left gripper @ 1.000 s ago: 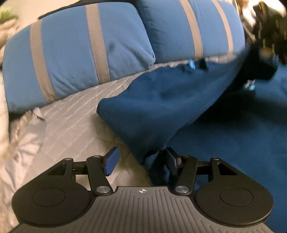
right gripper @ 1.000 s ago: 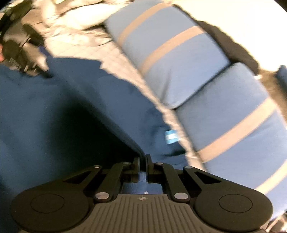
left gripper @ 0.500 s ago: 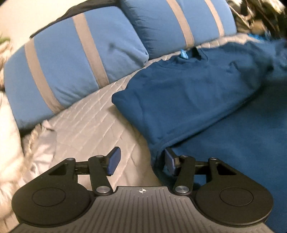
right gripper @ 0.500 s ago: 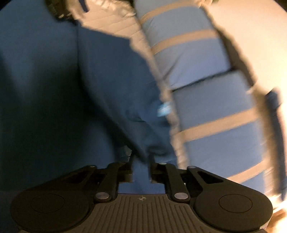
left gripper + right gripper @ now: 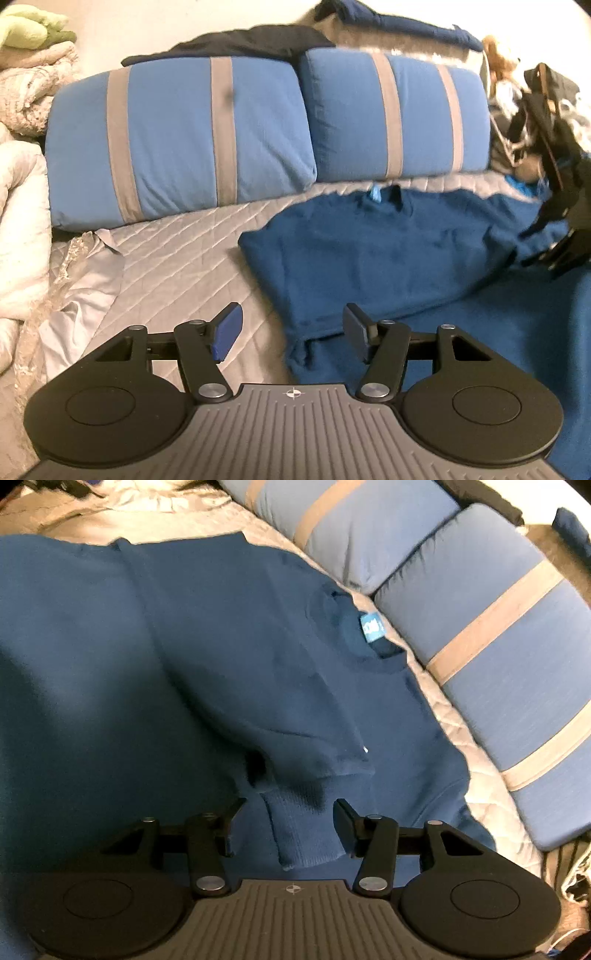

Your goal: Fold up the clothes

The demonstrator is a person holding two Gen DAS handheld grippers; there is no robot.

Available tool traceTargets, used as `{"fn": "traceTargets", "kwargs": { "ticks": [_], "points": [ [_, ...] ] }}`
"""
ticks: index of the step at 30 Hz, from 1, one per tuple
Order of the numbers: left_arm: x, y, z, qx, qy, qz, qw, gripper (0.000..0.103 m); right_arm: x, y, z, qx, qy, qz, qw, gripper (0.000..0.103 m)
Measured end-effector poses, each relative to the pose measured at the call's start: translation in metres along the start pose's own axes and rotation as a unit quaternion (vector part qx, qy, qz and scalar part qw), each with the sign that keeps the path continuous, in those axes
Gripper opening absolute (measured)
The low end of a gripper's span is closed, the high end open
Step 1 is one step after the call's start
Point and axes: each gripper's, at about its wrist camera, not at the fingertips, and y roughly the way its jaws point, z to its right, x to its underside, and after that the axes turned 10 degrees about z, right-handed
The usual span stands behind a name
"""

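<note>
Dark blue sweatshirt (image 5: 229, 657) lies spread on the quilted bedspread (image 5: 173, 266), collar and light blue neck tag (image 5: 372, 627) toward the striped pillows (image 5: 184, 140) at upper frame.

Right gripper (image 5: 288, 827): jaws have just been opening, now apart, with the ribbed cuff (image 5: 303, 830) lying loose between them, unpinched.

Left gripper (image 5: 291, 334): jaws have just been opening, nothing in them, hovering over the garment's folded edge at lower centre.

Fabric looks thick, soft, limp: light, drapes, holds no shape. Best gripped at the ribbed cuff, hem or shoulder seam, where layers bunch firm.
</note>
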Motion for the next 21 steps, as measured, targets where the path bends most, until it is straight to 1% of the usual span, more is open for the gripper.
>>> {"fn": "traceTargets", "kwargs": {
  "ticks": [1, 2, 3, 5, 7, 9, 10, 11, 12, 13, 14, 15, 16, 18, 21],
  "points": [
    [-0.002, -0.002, 0.001, -0.001, -0.004, 0.003, 1.0, 0.059, 0.001, 0.006, -0.002, 0.004, -0.003, -0.004, 1.0, 0.036],
    [-0.004, -0.004, 0.002, -0.003, -0.007, 0.006, 1.0, 0.059, 0.002, 0.012, -0.003, 0.008, -0.008, -0.015, 1.0, 0.017],
    [-0.005, -0.006, 0.003, -0.006, -0.013, 0.008, 0.9999, 0.059, 0.004, 0.017, -0.003, 0.009, -0.016, -0.031, 0.999, 0.013],
    [-0.007, -0.01, 0.002, -0.008, -0.024, 0.012, 0.9996, 0.059, 0.006, 0.013, -0.007, 0.024, -0.046, -0.033, 0.998, 0.011],
    [-0.009, -0.015, 0.001, -0.007, -0.035, 0.017, 0.9992, 0.059, 0.005, 0.004, -0.008, 0.032, -0.065, -0.035, 0.997, 0.011],
    [-0.01, -0.018, 0.001, -0.007, -0.044, 0.02, 0.9988, 0.059, 0.007, -0.009, -0.008, 0.043, -0.082, -0.028, 0.995, 0.012],
    [-0.011, -0.02, 0.002, -0.008, -0.05, 0.022, 0.9985, 0.059, 0.008, -0.014, -0.007, 0.046, -0.08, -0.025, 0.995, 0.014],
    [-0.012, -0.021, 0.003, -0.007, -0.057, 0.024, 0.9981, 0.06, 0.01, -0.02, -0.003, 0.049, -0.069, -0.023, 0.996, 0.019],
    [-0.013, -0.022, 0.004, -0.007, -0.064, 0.024, 0.9976, 0.06, 0.013, -0.025, 0.0, 0.055, -0.052, -0.019, 0.997, 0.037],
    [-0.013, -0.022, 0.005, -0.006, -0.07, 0.024, 0.9972, 0.062, 0.016, -0.032, 0.005, 0.064, -0.031, -0.014, 0.997, 0.051],
    [-0.014, -0.021, 0.007, -0.004, -0.076, 0.024, 0.9968, 0.065, 0.018, -0.039, 0.009, 0.073, -0.012, -0.008, 0.997, 0.077],
    [-0.014, -0.02, 0.009, -0.004, -0.08, 0.023, 0.9966, 0.066, 0.021, -0.046, 0.012, 0.083, 0.004, 0.001, 0.997, 0.088],
    [-0.014, -0.019, 0.012, -0.004, -0.084, 0.021, 0.9962, 0.069, 0.024, -0.053, 0.015, 0.092, 0.019, 0.014, 0.995, 0.091],
    [-0.013, -0.015, 0.018, -0.006, -0.093, 0.019, 0.9954, 0.069, 0.029, -0.063, 0.024, 0.11, 0.054, 0.03, 0.992, 0.099],
    [-0.01, -0.004, 0.028, -0.002, -0.099, 0.006, 0.9951, 0.071, 0.037, -0.075, 0.04, 0.14, 0.126, 0.046, 0.981, 0.103]
  ]
}}
